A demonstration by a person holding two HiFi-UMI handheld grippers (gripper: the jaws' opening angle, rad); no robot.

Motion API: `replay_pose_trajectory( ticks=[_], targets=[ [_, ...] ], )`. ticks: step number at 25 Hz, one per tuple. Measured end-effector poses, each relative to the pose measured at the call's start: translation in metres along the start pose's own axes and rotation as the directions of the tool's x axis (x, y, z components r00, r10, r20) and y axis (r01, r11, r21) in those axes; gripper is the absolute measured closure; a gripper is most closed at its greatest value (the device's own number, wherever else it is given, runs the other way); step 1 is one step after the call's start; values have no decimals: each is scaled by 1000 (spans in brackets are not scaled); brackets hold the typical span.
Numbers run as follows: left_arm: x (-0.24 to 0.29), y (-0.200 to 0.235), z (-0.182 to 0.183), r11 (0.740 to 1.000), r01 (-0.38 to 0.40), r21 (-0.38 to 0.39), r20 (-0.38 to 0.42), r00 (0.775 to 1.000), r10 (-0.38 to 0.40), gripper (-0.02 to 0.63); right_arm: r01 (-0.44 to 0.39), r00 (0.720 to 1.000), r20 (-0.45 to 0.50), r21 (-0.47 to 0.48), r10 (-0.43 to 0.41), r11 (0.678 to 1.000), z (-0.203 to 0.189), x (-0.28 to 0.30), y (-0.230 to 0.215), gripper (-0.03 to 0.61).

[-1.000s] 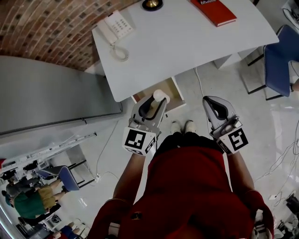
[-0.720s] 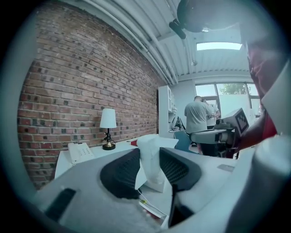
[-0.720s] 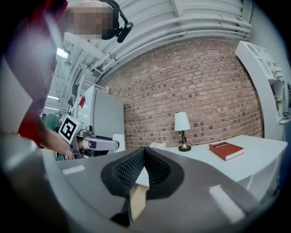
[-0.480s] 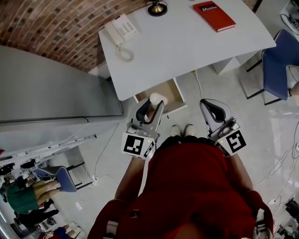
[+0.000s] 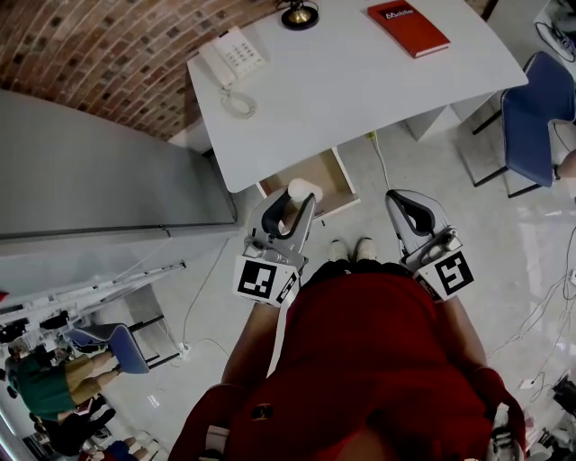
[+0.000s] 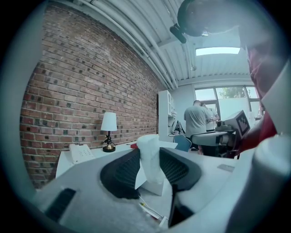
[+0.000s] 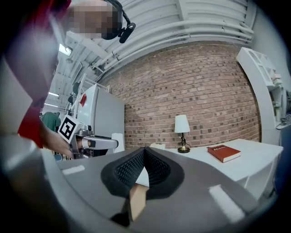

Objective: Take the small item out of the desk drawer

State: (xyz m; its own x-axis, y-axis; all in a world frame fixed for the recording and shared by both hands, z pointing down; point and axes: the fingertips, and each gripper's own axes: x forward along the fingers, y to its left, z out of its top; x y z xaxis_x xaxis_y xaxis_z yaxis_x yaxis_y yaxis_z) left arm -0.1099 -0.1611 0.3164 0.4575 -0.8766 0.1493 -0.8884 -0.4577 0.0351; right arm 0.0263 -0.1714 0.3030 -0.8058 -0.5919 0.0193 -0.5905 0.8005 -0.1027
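Note:
A small white item [image 5: 304, 190], like a soft roll, sits pinched between the pads of my left gripper [image 5: 297, 202], which is shut on it above the open wooden drawer [image 5: 317, 175] at the white desk's [image 5: 360, 90] near edge. In the left gripper view the white item [image 6: 149, 157] stands upright between the two dark pads of the left gripper [image 6: 150, 154]. My right gripper [image 5: 404, 202] hangs to the right of the drawer, over the floor. Its jaws meet at the tip in the right gripper view, so the right gripper [image 7: 144, 154] is shut with nothing in it.
On the desk stand a white telephone [image 5: 230, 56], a lamp [image 5: 299, 13] and a red book [image 5: 407, 27]. A blue chair [image 5: 538, 108] is at the right, a grey cabinet [image 5: 99, 180] at the left. People stand in the distance [image 6: 198, 120].
The head view has shifted a little against the desk over the last second. Both grippers keep their places in front of the body, and the white item stays in the left jaws.

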Motion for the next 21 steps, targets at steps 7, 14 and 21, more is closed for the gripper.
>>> replay_pose_trajectory(
  ticks=[7, 14, 21],
  targets=[
    [1, 1, -2, 1000, -9, -7, 0, 1000, 9, 471, 25, 1000, -2, 7, -25, 1000, -3, -8, -8, 566],
    [0, 1, -7, 1000, -5, -15, -11, 1000, 5, 471, 32, 999, -2, 12, -32, 999, -4, -7, -10, 568],
    [3, 3, -9, 1000, -3, -21, -14, 1000, 2, 471, 31, 999, -9, 12, -31, 999, -6, -6, -11, 568]
  ],
)
